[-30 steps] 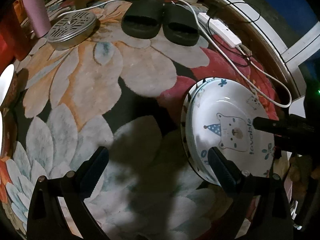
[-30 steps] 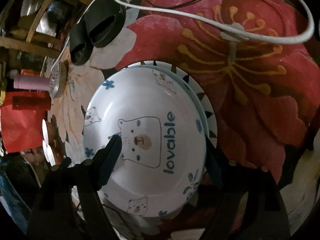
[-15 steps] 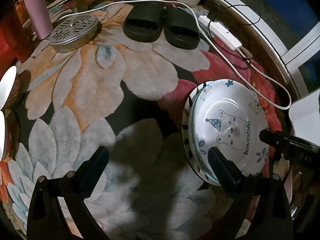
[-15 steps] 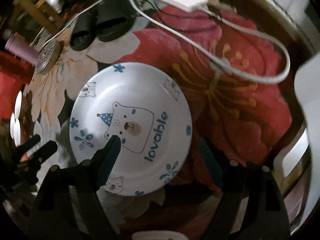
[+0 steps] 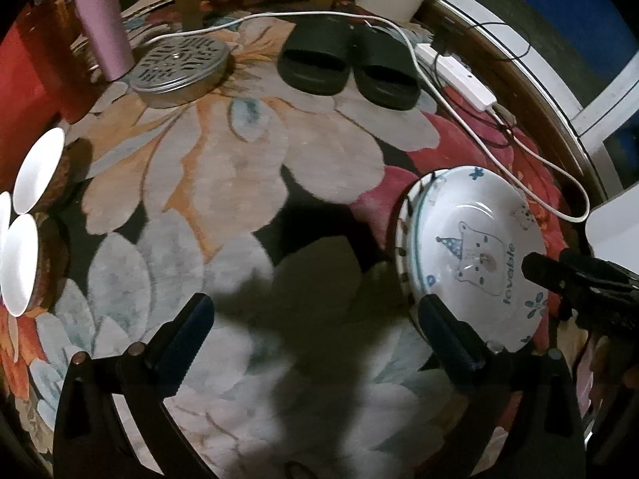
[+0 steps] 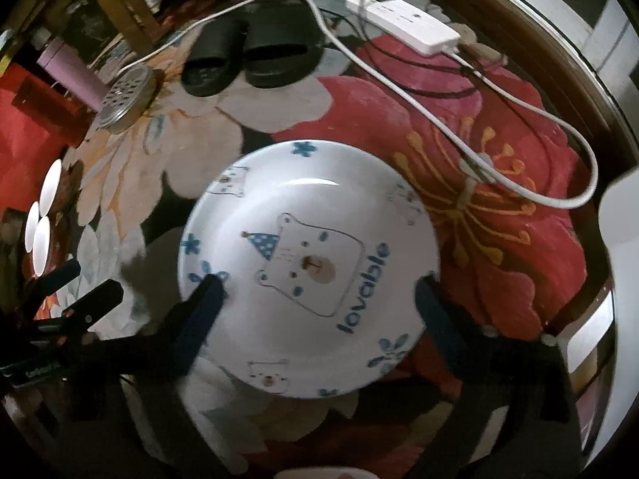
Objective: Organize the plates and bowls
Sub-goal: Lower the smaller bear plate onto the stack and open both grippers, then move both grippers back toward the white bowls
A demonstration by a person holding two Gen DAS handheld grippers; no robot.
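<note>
Bear plate (image 6: 311, 275) lies on a floral rug (image 5: 247, 183). The right gripper (image 6: 319, 291) hangs over it, jaws just spread wide, gripping nothing. The left gripper (image 5: 315, 315) is wide and empty.

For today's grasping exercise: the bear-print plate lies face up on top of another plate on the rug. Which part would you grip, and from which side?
Grip the bear-print plate by its raised rim, probably coming down from above on the side nearest the right gripper, one finger over the lip and one under. It lies flat, stacked on the plate beneath, so only the flared edge offers a hold; the centre is smooth.
</note>
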